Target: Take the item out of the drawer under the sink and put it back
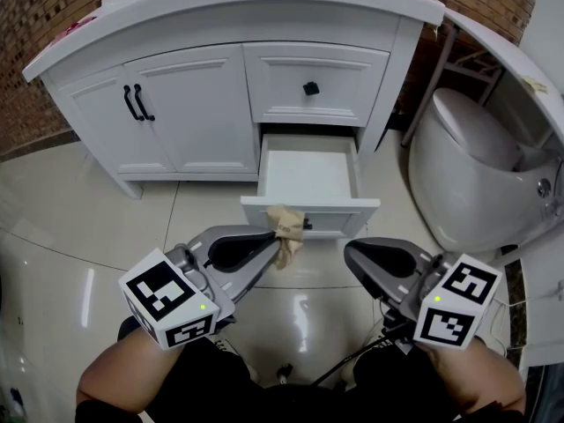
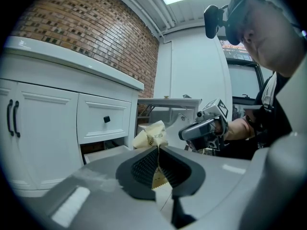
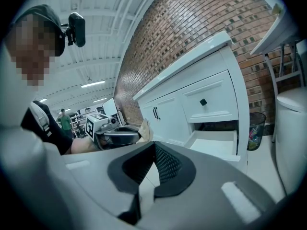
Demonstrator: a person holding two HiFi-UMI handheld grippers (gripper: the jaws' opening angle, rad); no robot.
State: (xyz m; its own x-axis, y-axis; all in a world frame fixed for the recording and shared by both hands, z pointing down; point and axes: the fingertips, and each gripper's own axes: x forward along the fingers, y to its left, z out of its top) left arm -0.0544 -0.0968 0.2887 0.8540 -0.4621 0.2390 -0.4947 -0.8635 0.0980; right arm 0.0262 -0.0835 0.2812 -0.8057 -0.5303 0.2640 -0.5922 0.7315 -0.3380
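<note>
My left gripper (image 1: 280, 236) is shut on a small crumpled beige packet (image 1: 286, 229), held just in front of the pulled-out lower drawer (image 1: 310, 176) of the white sink cabinet (image 1: 231, 69). In the left gripper view the packet (image 2: 150, 137) sticks up from between the shut jaws. The drawer's inside looks bare. My right gripper (image 1: 351, 252) hangs to the right of the packet, shut with nothing in it. The right gripper view shows the open drawer (image 3: 217, 144) ahead and the left gripper (image 3: 119, 135) with the packet (image 3: 144, 129) at its tip.
A shut upper drawer with a black knob (image 1: 310, 87) sits above the open one. Two cabinet doors with black handles (image 1: 137, 103) are to the left. A white toilet (image 1: 471, 176) stands close on the right. The floor is glossy pale tile (image 1: 79, 210).
</note>
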